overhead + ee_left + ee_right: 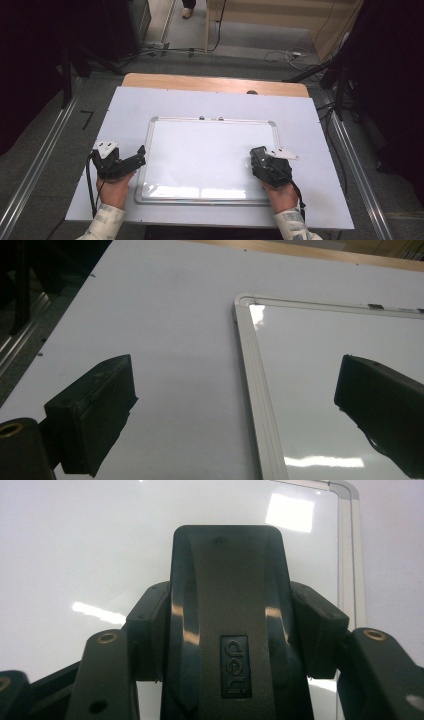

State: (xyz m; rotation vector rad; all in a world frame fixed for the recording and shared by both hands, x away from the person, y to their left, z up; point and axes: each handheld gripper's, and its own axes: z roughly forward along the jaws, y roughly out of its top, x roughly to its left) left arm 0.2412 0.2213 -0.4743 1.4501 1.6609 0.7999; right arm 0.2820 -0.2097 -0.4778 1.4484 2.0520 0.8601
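In the right gripper view, the jaws of the right gripper (227, 605) are seen pinching one black whiteboard eraser (227, 595) from both sides, the pads being pressed against its flanks. One word, "deli", is moulded into a small plate on the eraser's back and can be read sideways. The eraser is held over the whiteboard (75, 540), near its right side; whether it touches the surface cannot be told. In the high view, the right gripper (261, 159) is seen over the right part of the board.

The jaws of the left gripper (235, 405) are spread wide with nothing between the pads, and the whiteboard's left frame (255, 390) is straddled by them: one jaw stands over the bare sheet, the other over the board's glossy surface. In the high view, the left gripper (132, 161) is placed just beside the board's left edge.

One whiteboard (210, 150) is counted, with a pale metal frame, rounded corners and two small clips (210, 118) on its far edge. It lies flat on one white sheet covering the worktop (215, 84), of which a wooden strip shows at the far side. Open margins of sheet (125, 115) are left on all four sides of the board. The board's surface is unmarked, with lamp reflections near its near edge.
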